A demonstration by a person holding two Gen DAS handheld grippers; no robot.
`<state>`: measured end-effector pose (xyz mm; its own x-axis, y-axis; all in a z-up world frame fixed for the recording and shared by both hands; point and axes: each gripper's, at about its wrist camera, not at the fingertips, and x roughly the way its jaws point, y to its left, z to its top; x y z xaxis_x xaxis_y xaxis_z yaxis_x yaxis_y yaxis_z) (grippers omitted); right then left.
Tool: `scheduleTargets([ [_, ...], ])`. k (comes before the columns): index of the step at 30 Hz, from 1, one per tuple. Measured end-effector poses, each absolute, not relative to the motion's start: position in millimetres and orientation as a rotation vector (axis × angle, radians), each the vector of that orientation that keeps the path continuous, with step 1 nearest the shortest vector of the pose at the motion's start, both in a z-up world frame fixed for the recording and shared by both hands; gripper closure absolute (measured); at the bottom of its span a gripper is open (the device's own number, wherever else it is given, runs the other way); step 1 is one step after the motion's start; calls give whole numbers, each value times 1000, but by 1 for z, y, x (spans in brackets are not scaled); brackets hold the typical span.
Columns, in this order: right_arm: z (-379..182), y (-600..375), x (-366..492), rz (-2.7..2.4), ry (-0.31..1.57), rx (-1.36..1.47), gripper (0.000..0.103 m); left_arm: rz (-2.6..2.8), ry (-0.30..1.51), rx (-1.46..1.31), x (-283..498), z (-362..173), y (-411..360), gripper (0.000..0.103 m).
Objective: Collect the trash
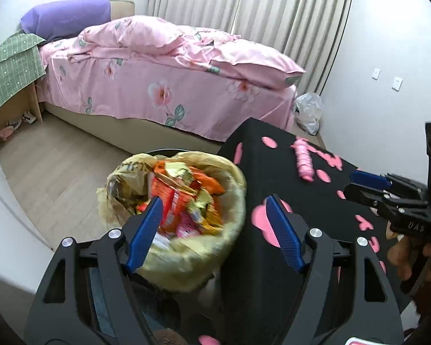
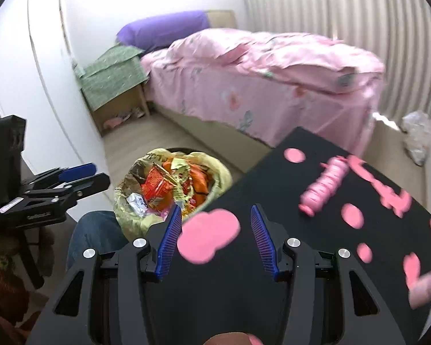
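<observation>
Nearest, the left tongs (image 1: 212,210) hang wide apart and empty, one blue pad over the trash bin (image 1: 175,210) and the other over the counter's edge. Just beside that bin, the right tongs (image 2: 215,224) are also spread wide with nothing between them, poised above the near corner of the black counter (image 2: 316,258) with its pink blotches. The bin, lined with a yellowish bag (image 1: 198,261), stands on the floor (image 1: 57,172) touching the counter's side and is heaped with orange and gold wrappers (image 1: 184,189). Farther from the bin, a pink roll (image 2: 324,187) lies on the counter top. Beyond the bin stands a bed (image 1: 158,86) under pink floral covers, with a purple pillow (image 1: 69,18) at its head and a white plastic bag (image 1: 309,112) on the floor at its foot.
</observation>
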<state>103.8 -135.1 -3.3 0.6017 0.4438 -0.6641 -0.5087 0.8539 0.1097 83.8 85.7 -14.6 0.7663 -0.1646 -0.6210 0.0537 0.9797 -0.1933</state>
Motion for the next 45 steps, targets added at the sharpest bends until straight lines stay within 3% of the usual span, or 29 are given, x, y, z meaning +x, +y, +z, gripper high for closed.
scheduleTargets([
  [15,18,-186,-19,331,621,-40,55,-86,664,-47,-9,13,14,33],
  [45,15,-175,-34,347,651,-38,55,-73,655,-24,-19,18,18,33],
])
